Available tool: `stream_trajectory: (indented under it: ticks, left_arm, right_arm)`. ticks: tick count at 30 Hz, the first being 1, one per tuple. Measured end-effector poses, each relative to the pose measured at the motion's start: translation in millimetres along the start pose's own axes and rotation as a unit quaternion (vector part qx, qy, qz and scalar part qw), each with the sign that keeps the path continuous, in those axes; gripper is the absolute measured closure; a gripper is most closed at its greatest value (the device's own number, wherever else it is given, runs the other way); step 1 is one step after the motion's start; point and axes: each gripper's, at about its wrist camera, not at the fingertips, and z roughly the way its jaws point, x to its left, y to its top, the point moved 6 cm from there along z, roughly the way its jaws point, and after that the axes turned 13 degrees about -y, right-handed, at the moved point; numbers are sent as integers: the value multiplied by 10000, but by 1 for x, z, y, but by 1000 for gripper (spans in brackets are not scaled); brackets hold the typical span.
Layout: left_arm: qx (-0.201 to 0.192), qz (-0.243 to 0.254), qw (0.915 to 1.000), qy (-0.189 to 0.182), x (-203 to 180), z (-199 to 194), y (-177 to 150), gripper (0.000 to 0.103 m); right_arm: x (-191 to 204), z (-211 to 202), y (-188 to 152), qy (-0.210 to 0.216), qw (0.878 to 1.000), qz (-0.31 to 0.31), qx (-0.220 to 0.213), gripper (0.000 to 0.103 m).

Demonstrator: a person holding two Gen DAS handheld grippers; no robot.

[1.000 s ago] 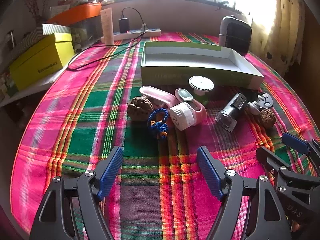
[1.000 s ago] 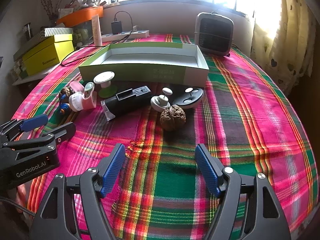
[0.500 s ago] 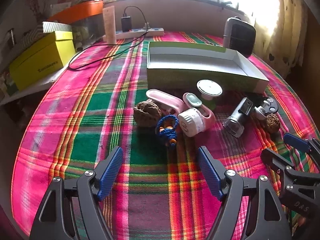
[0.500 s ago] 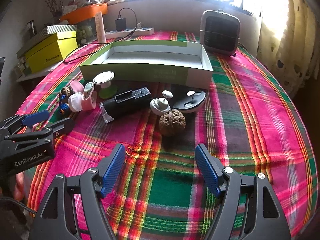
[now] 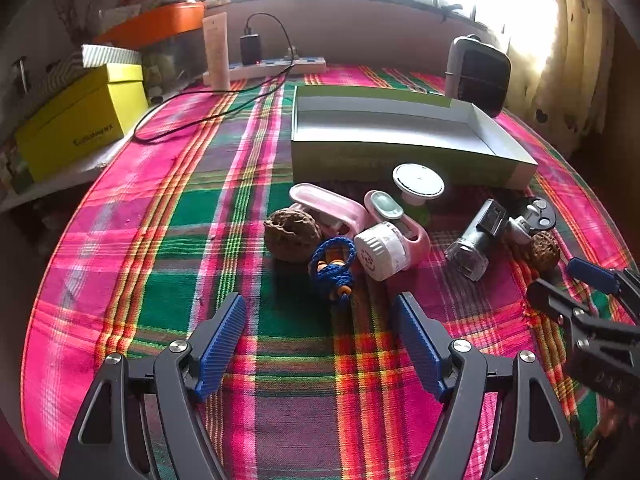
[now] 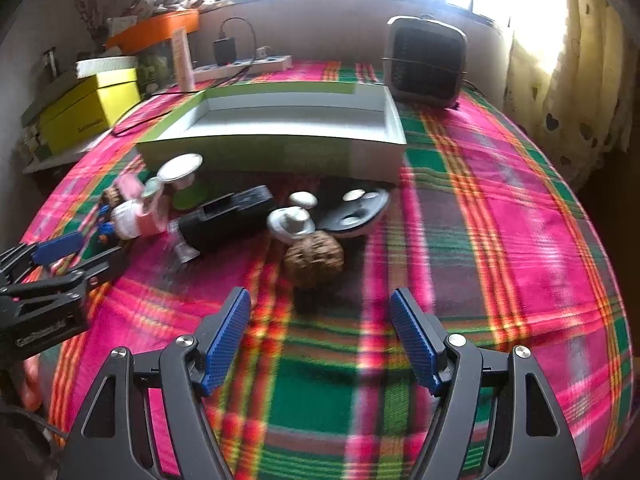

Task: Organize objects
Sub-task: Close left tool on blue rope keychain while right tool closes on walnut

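Both grippers open and empty: left gripper [image 5: 318, 340] low centre, right gripper [image 6: 320, 336] low centre. Walnut [image 6: 314, 258] mid-frame just ahead, before the empty box [image 6: 280, 152]. Probably light, hard, bumpy, apt to roll; best pinched across the middle.

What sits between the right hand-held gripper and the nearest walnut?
Nothing visible. The right hand-held gripper is open, and only bare plaid cloth lies between it and the walnut just ahead.

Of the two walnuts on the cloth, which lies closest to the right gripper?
The walnut beside the white knob, just ahead of the right gripper. The other walnut lies by the blue cord loop.
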Motion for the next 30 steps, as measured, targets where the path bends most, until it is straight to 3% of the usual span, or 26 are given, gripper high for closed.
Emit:
stream_trajectory:
  ticks: [26, 30]
  left_arm:
    - [-5, -156, 9997, -172, 0, 14, 18, 31]
    - [17, -224, 9996, -173, 0, 15, 21, 31]
  right_arm:
    - [0, 13, 18, 35, 9998, -101, 175, 31]
    - [-1, 11, 17, 44, 9999, -77, 133, 36]
